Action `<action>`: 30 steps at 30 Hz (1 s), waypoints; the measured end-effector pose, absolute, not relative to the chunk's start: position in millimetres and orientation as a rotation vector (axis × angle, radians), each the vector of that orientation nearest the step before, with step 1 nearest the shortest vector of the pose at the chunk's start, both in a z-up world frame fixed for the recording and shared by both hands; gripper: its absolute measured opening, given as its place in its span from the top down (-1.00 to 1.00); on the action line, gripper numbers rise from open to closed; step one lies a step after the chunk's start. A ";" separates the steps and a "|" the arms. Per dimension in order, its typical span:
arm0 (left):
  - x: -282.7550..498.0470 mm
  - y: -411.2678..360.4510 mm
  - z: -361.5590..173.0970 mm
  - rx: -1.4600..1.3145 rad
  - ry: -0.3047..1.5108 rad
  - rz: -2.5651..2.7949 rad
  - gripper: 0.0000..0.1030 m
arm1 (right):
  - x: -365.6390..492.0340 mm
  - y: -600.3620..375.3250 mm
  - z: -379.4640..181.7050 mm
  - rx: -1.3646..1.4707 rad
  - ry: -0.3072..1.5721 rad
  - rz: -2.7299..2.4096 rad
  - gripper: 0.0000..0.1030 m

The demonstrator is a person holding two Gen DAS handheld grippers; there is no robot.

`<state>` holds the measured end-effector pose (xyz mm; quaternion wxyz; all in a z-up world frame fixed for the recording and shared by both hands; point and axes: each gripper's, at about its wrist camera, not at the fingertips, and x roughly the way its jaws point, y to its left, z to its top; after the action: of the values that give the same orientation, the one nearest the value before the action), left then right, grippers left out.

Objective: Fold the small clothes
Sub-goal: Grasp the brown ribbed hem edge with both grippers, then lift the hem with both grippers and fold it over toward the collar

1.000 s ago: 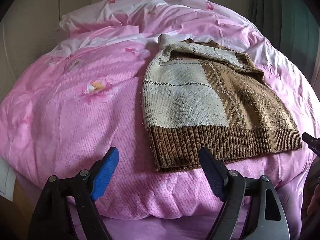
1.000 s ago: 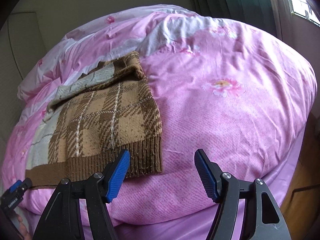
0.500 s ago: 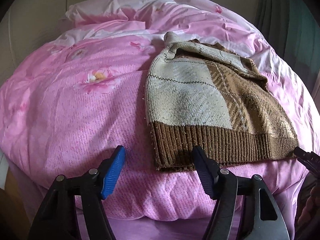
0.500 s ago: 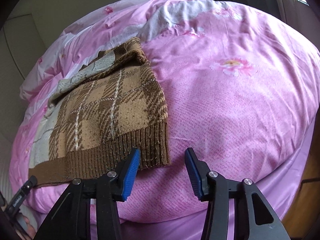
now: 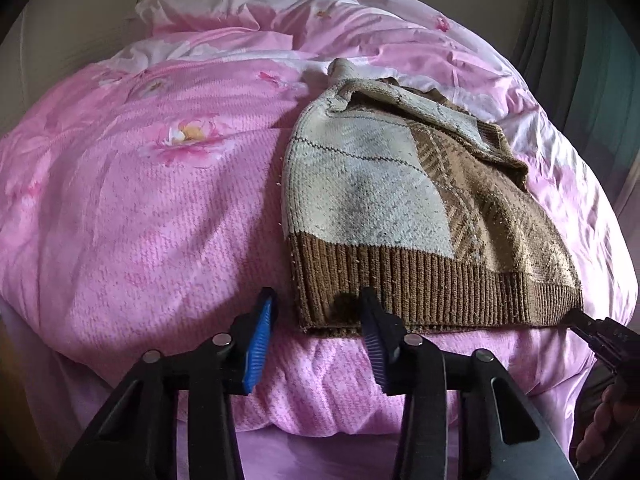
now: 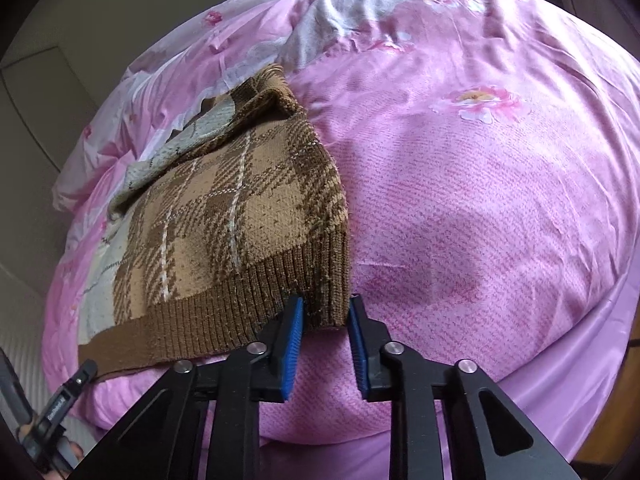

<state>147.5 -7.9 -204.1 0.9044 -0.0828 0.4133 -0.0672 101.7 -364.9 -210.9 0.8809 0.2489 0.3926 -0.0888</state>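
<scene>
A small knitted sweater [image 5: 400, 208], cream and brown plaid with a ribbed brown hem, lies flat on a pink quilt; it also shows in the right wrist view [image 6: 240, 220]. My left gripper [image 5: 316, 320] is open, its jaws either side of the hem's left corner. My right gripper [image 6: 326, 322] has its jaws astride the hem's right corner, close to the fabric but with a gap still showing. The right gripper's tip also shows at the hem's right end in the left wrist view [image 5: 600, 334].
The pink flowered quilt [image 5: 140, 208] covers a bed and bulges up; its front edge drops off just before the grippers. A pillow [image 5: 248, 4] lies at the far end. Dark curtains [image 5: 580, 40] hang at the right.
Both grippers moved forward to the sweater's hem corners and narrowed. The right gripper's jaws now sit around the right corner; the left's straddle the left corner.
</scene>
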 end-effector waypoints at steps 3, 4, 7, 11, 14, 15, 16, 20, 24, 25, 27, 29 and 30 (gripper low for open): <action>146.8 -7.8 -205.0 -0.169 0.856 -0.133 0.34 | 101.4 -366.4 -211.7 0.527 0.821 -0.186 0.61; 146.7 -7.4 -205.4 -0.168 0.858 -0.131 0.55 | 101.5 -366.3 -211.8 0.526 0.821 -0.188 0.68; 146.3 -6.3 -205.1 -0.167 0.864 -0.133 0.76 | 99.7 -365.7 -210.9 0.523 0.819 -0.192 0.77; 145.7 -4.5 -195.3 -0.171 0.845 -0.129 0.78 | 93.2 -362.9 -198.4 0.506 0.769 -0.194 0.79; 143.8 -1.7 -180.5 -0.176 0.805 -0.137 0.79 | 87.2 -362.2 -182.1 0.503 0.704 -0.184 0.80; 143.4 -0.2 -171.9 -0.180 0.782 -0.139 0.79 | 85.1 -363.0 -174.3 0.503 0.677 -0.174 0.80; 143.5 1.0 -163.4 -0.184 0.760 -0.142 0.79 | 83.7 -363.5 -168.9 0.507 0.658 -0.165 0.80; 152.0 2.5 -130.6 -0.198 0.687 -0.158 0.79 | 88.0 -364.7 -139.2 0.502 0.595 -0.127 0.81; 179.6 -0.7 -100.4 -0.218 0.620 -0.162 0.79 | 104.3 -367.5 -109.6 0.503 0.525 -0.101 0.81; 188.4 -1.2 -94.4 -0.227 0.610 -0.159 0.79 | 108.1 -367.3 -104.7 0.502 0.513 -0.098 0.81; 209.4 -3.2 -80.6 -0.243 0.580 -0.149 0.79 | 123.6 -369.7 -89.5 0.504 0.475 -0.091 0.81; 232.7 -5.0 -67.3 -0.258 0.547 -0.139 0.79 | 139.4 -369.8 -77.2 0.502 0.446 -0.087 0.81; 244.1 -6.0 -62.4 -0.264 0.534 -0.135 0.79 | 149.1 -370.3 -70.3 0.499 0.430 -0.088 0.81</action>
<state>244.1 -6.0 -62.4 0.9538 -0.1298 0.2628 -0.0664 149.1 -370.3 -70.3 0.9453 0.2448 0.2111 -0.0434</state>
